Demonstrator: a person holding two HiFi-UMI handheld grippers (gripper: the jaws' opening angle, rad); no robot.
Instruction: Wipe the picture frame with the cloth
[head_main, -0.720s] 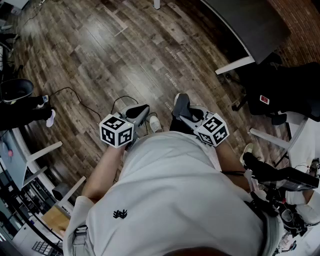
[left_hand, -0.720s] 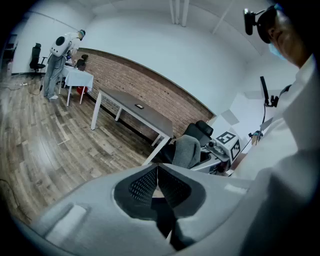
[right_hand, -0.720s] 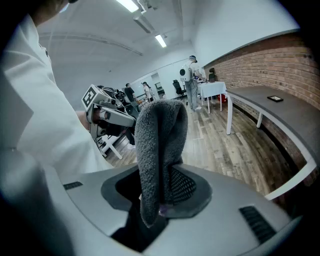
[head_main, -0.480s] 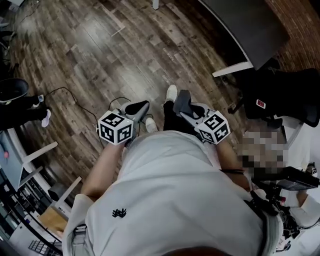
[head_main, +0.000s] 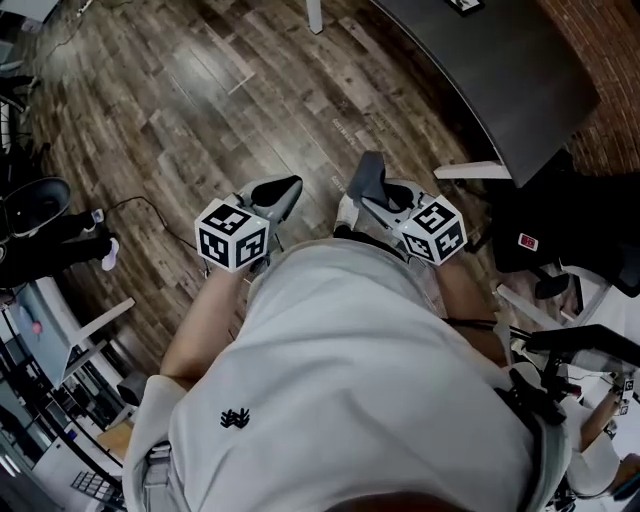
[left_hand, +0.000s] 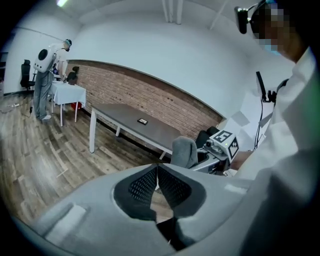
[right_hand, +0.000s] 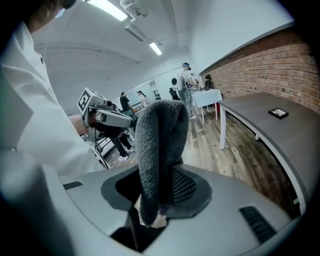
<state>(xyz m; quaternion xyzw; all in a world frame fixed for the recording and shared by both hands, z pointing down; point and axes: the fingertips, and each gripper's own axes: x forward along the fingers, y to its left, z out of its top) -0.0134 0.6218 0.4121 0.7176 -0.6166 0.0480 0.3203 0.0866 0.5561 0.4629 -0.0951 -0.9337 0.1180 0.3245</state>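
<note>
Before the person's torso, both tongs point down over the wooden floor. The left gripper has its jaws pressed together with nothing between them. The right gripper is clamped on a grey cloth, which stands up from its pads. At 2 o'clock in the right gripper view, a small flat dark square lies on the grey table, well apart from the cloth. Only the gripper views show a standing person at a white table.
</note>
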